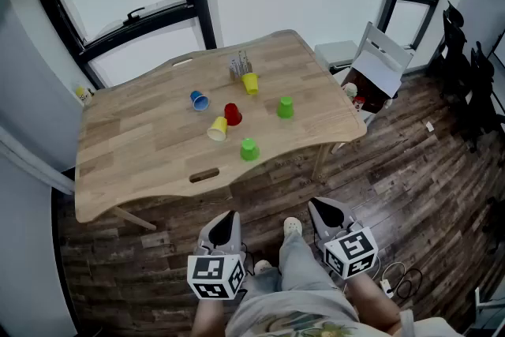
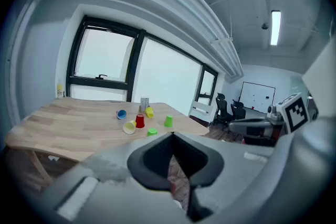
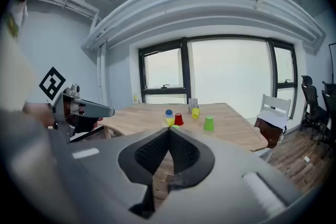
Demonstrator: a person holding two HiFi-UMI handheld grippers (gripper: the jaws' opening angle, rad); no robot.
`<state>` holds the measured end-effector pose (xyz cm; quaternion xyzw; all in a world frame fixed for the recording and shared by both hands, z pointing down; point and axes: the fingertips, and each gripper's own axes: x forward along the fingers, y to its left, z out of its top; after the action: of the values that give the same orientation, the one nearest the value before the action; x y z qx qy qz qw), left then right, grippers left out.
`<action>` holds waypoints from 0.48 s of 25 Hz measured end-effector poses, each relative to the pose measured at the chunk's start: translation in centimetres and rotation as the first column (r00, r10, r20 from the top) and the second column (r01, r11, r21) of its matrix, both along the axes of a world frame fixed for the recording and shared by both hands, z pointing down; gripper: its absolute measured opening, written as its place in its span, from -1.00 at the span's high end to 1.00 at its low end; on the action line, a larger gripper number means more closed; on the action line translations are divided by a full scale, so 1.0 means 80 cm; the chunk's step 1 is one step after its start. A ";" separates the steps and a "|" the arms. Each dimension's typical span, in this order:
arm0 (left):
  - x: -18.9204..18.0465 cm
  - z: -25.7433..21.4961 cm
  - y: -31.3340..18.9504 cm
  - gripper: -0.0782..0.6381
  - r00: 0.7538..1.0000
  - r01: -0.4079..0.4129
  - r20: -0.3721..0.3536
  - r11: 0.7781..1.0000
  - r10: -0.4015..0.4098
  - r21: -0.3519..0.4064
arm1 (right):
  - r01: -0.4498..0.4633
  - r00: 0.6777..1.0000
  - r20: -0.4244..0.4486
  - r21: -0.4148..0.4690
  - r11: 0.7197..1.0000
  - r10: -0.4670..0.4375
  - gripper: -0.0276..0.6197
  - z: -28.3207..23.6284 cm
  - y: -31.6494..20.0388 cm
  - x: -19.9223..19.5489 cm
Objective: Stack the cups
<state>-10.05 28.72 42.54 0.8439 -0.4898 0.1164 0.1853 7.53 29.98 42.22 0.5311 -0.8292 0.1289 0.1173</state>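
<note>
Cups cluster mid table (apparently inside edges).

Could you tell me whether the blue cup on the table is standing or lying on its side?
On its side: in the head view the blue cup lies with its round open mouth turned sideways, not up or down.

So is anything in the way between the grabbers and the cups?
Nothing visible is. The left gripper and right gripper are shut, holding nothing, back from the table. Only floor and open tabletop lie between them and the nearest green cup.
</note>
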 end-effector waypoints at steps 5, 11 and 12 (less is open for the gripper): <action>0.013 -0.003 -0.007 0.76 1.000 -0.016 0.013 1.000 0.016 0.026 | 0.015 1.000 -0.010 0.017 1.000 -0.015 0.92 -0.001 -0.008 0.000; 0.028 -0.006 -0.026 0.76 0.999 -0.025 0.027 0.999 0.024 0.033 | 0.020 1.000 -0.017 0.033 0.999 -0.019 0.91 -0.004 -0.022 0.008; 0.031 -0.006 -0.030 0.76 0.999 -0.026 0.031 0.999 0.025 0.033 | 0.021 1.000 -0.019 0.032 0.999 -0.020 0.91 -0.004 -0.026 0.011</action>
<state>-7.55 26.34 42.04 0.8513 -0.4834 0.1234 0.1621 8.38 27.87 41.88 0.5256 -0.8355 0.1093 0.1177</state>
